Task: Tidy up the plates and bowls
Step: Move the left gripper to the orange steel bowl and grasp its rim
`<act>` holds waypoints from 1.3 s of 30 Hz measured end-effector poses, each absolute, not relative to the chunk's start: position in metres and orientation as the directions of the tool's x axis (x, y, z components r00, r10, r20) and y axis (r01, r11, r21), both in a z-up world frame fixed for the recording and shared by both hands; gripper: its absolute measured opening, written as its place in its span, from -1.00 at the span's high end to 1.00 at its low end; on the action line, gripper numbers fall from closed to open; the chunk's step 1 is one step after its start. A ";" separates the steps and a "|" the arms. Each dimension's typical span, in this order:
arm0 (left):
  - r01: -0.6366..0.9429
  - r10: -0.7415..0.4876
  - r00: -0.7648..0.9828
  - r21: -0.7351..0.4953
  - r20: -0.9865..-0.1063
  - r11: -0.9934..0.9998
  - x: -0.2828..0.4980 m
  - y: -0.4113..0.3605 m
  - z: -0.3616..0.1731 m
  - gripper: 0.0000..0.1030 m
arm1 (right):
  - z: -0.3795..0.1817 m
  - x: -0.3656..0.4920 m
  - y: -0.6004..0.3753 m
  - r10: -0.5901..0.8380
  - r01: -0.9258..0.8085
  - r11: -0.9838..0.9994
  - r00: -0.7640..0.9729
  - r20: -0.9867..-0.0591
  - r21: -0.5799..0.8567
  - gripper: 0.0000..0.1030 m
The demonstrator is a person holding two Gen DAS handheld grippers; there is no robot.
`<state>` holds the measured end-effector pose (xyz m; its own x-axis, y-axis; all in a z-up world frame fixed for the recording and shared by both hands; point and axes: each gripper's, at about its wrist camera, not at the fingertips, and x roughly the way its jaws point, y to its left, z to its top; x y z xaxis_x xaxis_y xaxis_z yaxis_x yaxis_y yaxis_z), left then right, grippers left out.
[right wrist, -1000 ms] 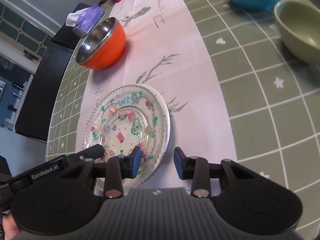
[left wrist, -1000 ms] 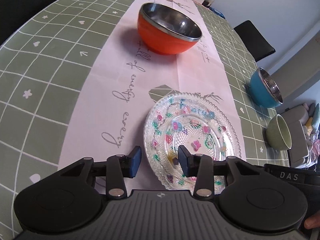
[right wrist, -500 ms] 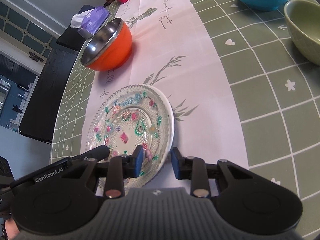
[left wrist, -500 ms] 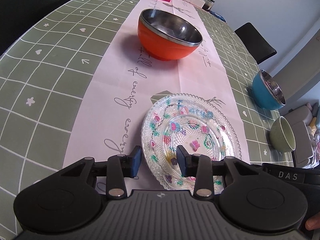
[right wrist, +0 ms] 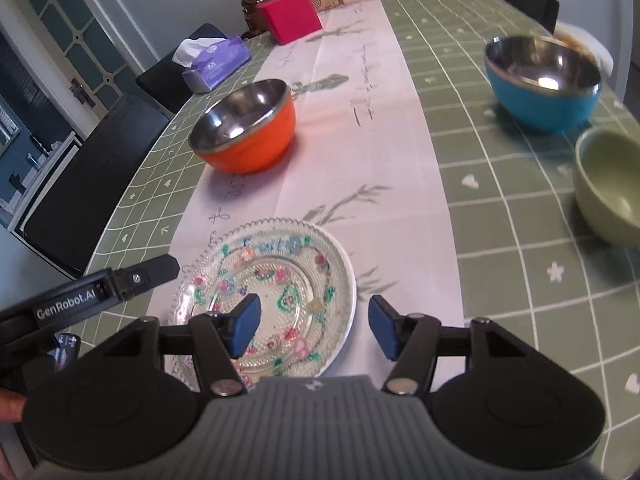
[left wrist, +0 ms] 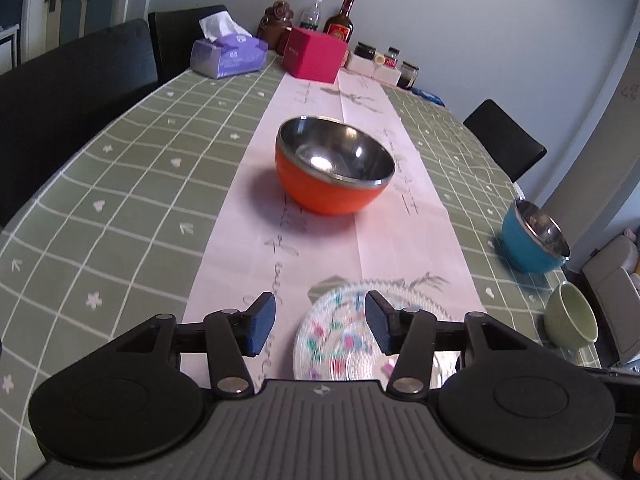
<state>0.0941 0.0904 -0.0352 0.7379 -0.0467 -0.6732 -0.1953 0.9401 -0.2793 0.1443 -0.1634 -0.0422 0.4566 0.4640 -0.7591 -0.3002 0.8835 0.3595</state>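
A clear glass plate with coloured flowers [right wrist: 276, 292] lies on the pink runner [right wrist: 360, 152], near the table's front edge; it also shows in the left wrist view [left wrist: 340, 344]. My left gripper [left wrist: 320, 326] is open and empty above the plate's left rim. My right gripper [right wrist: 314, 330] is open and empty above the plate's right rim. An orange steel-lined bowl [left wrist: 334, 170] [right wrist: 246, 128] stands farther along the runner. A blue bowl [right wrist: 544, 80] [left wrist: 534, 240] and a green bowl [right wrist: 608, 184] [left wrist: 572, 320] stand at the right.
At the far end stand a pink box [left wrist: 314, 60], a purple tissue pack [left wrist: 228, 54], bottles and jars [left wrist: 384, 62]. Black chairs [left wrist: 68, 92] line the left side and one [left wrist: 506, 140] stands at the right. The left gripper's body [right wrist: 88, 292] shows in the right wrist view.
Both grippers have opened wider and tilted up, away from the plate. The plate still lies on the runner.
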 end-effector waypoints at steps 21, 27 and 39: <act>-0.266 0.050 0.833 -0.319 -0.551 0.910 0.161 0.132 -0.017 -0.15 | -0.022 0.223 -0.114 0.445 -0.289 0.895 0.552 -0.706 0.339 -0.03; -0.287 0.064 0.841 -0.341 -0.538 0.895 0.179 0.148 -0.017 -0.14 | -0.023 0.243 -0.098 0.475 -0.283 0.880 0.549 -0.688 0.382 -0.03; -0.238 0.040 0.780 -0.237 -0.624 0.942 0.225 0.135 -0.047 -0.09 | -0.042 0.288 -0.075 0.454 -0.219 0.889 0.540 -0.708 0.402 0.13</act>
<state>0.2249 0.1349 -0.0469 0.7802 0.0400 -0.6243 -0.2381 0.9418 -0.2372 0.2885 -0.0747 -0.0422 0.5404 0.4539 -0.7085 -0.2195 0.8889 0.4021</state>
